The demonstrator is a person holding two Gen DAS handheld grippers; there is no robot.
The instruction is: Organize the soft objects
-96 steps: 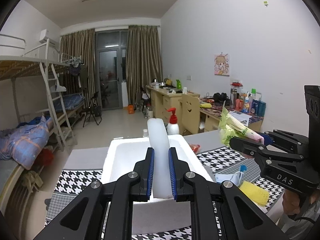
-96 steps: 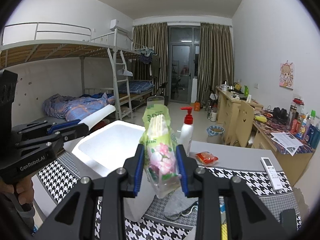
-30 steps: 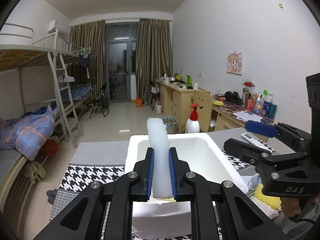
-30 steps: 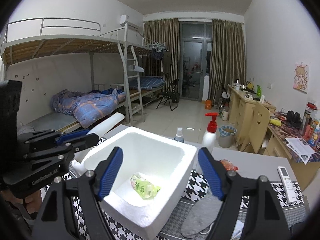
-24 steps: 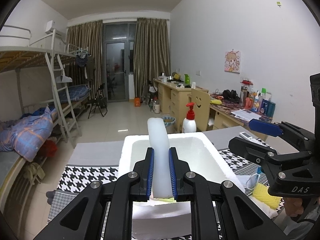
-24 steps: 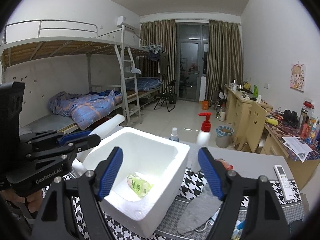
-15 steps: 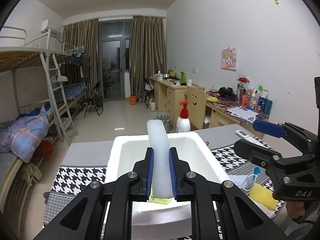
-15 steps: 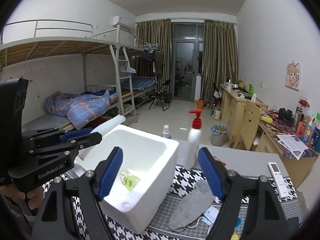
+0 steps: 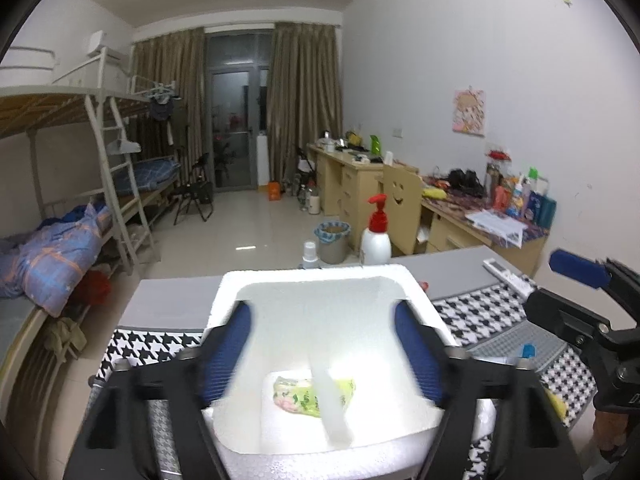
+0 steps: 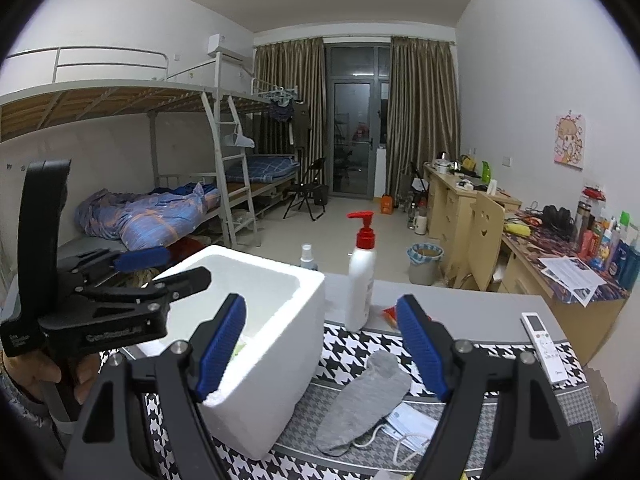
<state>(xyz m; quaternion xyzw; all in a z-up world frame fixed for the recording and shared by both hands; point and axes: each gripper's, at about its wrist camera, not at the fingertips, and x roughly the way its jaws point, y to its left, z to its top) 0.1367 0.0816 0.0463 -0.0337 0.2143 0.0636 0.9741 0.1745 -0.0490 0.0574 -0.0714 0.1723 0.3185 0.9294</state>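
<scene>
Left gripper [image 9: 322,350] jaws opening – white strip [image 9: 330,404] between them, tilted, long axis running into foam box [image 9: 320,276].

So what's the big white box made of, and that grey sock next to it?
The white box looks like foam: matte, thick-walled, with a pebbly, beaded surface along its rim. The grey sock looks like soft knitted cloth: it lies limp and flat on the checked mat, with no shine. Exactly which fibre can't be told from here.

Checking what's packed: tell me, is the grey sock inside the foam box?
No: the grey sock lies on the checked mat outside the foam box.
</scene>
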